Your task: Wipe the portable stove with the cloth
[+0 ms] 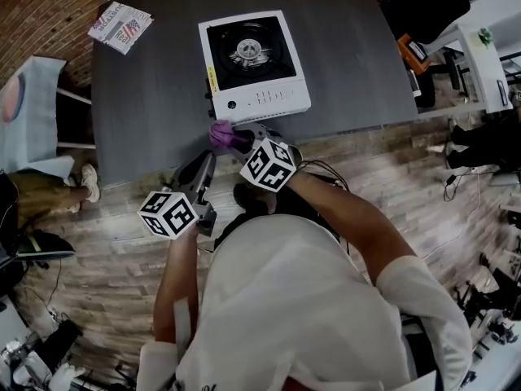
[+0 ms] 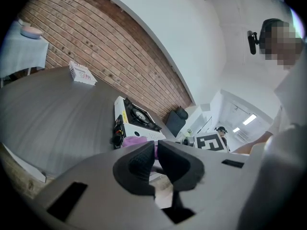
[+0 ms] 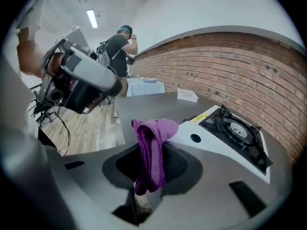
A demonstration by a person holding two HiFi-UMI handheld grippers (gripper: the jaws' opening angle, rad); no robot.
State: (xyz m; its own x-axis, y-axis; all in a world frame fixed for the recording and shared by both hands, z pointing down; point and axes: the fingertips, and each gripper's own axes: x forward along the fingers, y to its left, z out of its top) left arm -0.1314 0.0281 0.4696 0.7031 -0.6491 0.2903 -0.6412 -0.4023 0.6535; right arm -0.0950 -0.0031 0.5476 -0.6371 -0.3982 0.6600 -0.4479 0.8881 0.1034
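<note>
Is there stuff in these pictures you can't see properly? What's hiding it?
1. Print on the packet: too small in every view.
2. Whether the purple cloth touches the portable stove: in the head view the right gripper covers that spot.
3. The cloth's lower end: in the right gripper view it drops out of sight between the jaws.

Head view looks steeply down on the table from above. Both gripper views sit low by its near edge, facing across; all three catch the stove.
</note>
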